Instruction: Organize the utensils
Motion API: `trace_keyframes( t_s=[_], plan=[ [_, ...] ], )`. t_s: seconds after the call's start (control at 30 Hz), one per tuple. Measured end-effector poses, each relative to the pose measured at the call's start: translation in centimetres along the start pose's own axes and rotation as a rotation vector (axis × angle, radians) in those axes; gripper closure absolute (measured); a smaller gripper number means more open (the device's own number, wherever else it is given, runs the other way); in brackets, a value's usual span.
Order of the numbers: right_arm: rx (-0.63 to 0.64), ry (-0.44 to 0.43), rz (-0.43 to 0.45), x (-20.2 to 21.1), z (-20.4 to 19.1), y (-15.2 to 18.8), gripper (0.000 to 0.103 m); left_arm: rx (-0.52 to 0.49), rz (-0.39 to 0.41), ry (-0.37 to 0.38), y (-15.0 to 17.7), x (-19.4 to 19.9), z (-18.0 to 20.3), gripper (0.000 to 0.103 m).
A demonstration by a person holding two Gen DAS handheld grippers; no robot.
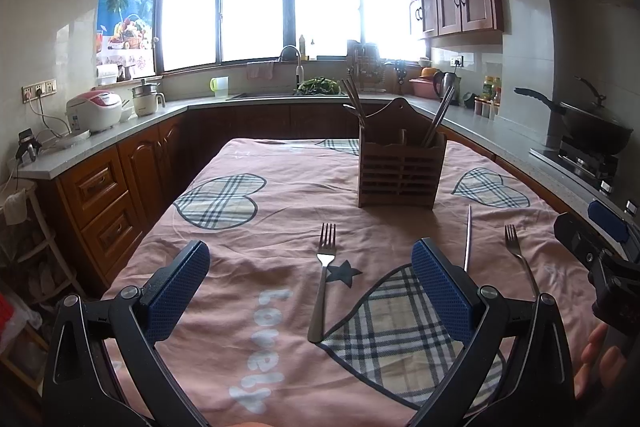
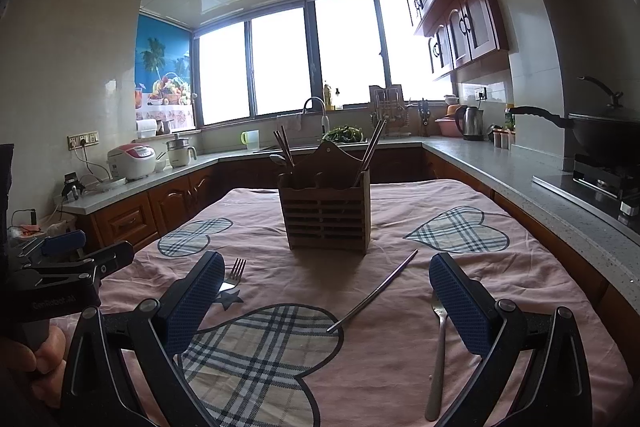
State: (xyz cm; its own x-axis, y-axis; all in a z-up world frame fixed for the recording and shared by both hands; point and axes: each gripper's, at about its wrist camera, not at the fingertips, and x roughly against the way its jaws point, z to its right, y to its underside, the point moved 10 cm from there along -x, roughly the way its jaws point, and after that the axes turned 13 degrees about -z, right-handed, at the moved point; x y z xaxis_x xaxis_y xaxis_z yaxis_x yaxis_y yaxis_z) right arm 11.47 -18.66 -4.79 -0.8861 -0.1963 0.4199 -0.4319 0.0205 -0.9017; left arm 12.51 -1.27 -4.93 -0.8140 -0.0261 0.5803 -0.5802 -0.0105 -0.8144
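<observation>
1. The left gripper [image 1: 310, 291] hangs low over the table with its jaws spread wide and nothing between them; its pads [image 1: 178, 293] are blue with a fine dimpled grip texture, set on black angular arms.
2. Between those open jaws a fork [image 1: 323, 275] lies flat on the tablecloth [image 1: 280, 195], tines pointing toward the holder. It is plain polished steel with four tines and a slim handle that widens at the near end, and it lies partly across a dark star printed on the cloth.
3. The cloth is pink, soft and slightly rumpled, printed with plaid hearts and white lettering.
4. Further back, right of centre in the left view, stands the utensil holder [image 1: 400, 171]: a wooden box with a slatted front and a peaked back panel pierced by a hanging hole. Brown chopsticks [image 1: 354, 99] lean out at its left, metal ones [image 1: 442, 111] at its right (a spoon bowl peeks out at the left side too).
5. A thin metal chopstick [image 2: 374, 293] lies alone on the cloth in front of the holder, straight and shiny.
6. Near the table's right side a second fork [image 1: 518, 255] rests flat, apart from the chopstick, tines also toward the holder.
7. The right gripper [image 2: 326, 301] is likewise spread apart and empty, the second fork's handle just inside its right pad.
</observation>
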Motion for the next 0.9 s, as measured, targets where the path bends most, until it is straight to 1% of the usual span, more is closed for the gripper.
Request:
trace_keyframes(
  t_s=[0.9],
  plan=[
    [-0.001,-0.005,-0.002,-0.26,-0.17,0.05,0.0,-0.005,-0.001,0.001,0.1,-0.18,0.15,0.0]
  ],
)
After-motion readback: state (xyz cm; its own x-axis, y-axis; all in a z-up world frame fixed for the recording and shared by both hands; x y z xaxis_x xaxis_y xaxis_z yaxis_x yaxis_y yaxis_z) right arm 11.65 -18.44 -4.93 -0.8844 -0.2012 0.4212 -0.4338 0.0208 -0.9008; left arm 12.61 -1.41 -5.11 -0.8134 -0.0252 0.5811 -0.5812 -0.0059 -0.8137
